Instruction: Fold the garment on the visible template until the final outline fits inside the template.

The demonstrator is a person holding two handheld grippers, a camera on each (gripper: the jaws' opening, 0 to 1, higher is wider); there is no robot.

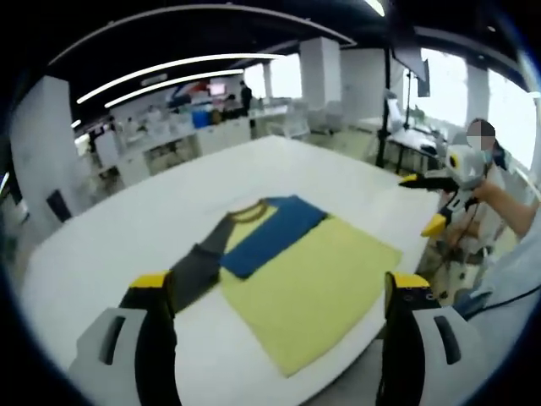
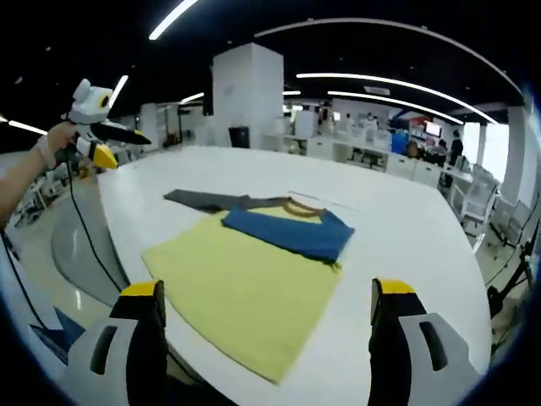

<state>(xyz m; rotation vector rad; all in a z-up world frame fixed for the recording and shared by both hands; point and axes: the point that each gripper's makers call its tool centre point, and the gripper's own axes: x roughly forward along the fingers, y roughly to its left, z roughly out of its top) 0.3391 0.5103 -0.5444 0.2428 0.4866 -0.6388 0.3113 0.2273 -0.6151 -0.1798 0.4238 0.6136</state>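
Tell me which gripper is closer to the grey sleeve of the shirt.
Left. The grey sleeve lies just ahead of the left gripper. The right gripper is at the hem side, the whole yellow body between it and that sleeve.

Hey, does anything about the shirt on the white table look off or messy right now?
Yes. The yellow, blue and grey shirt is only partly folded: one blue sleeve lies across the chest, while the grey sleeve sticks straight out. Its yellow hem reaches the edge of the round white table. Both grippers hang back, jaws open.
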